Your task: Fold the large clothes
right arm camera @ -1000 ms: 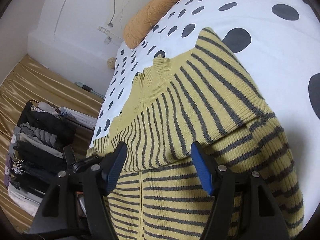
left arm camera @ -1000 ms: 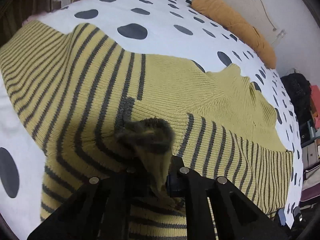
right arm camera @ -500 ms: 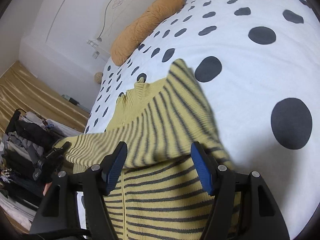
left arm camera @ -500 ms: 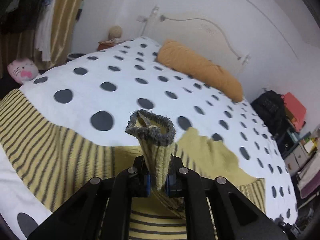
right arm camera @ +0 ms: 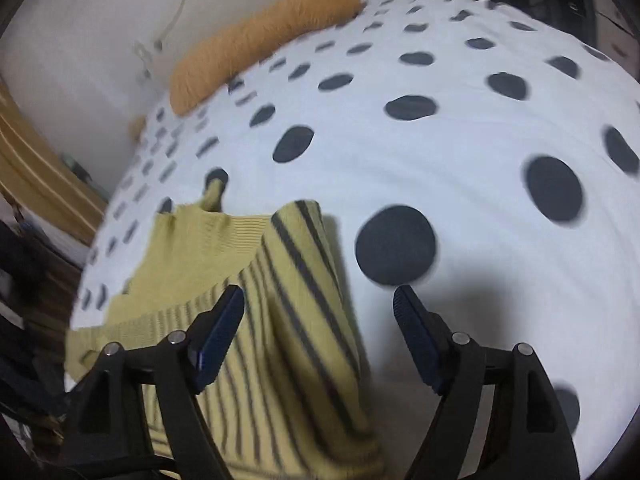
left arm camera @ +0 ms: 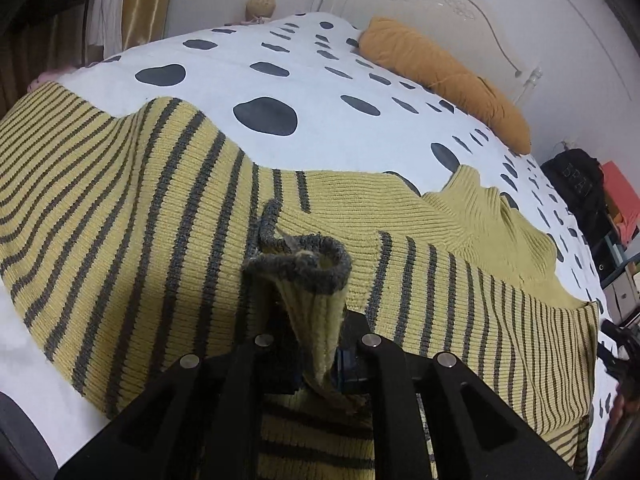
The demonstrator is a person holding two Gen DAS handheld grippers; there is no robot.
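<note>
The left gripper (left arm camera: 320,364) is closed on the grey-edged sleeve cuff (left arm camera: 304,268) of the yellow striped sweater (left arm camera: 132,216), which lies on the dotted bed sheet (left arm camera: 256,68). The sleeve fold seems in progress; next, lay the cuff flat across the body. The right gripper (right arm camera: 318,336) hangs wide open, holding nothing.

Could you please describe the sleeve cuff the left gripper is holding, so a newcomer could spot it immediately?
On the polka-dot bedspread lies a yellow striped sweater. Above its middle, the left gripper pinches a sleeve end upright. That cuff alone has a solid grey rim.
</note>
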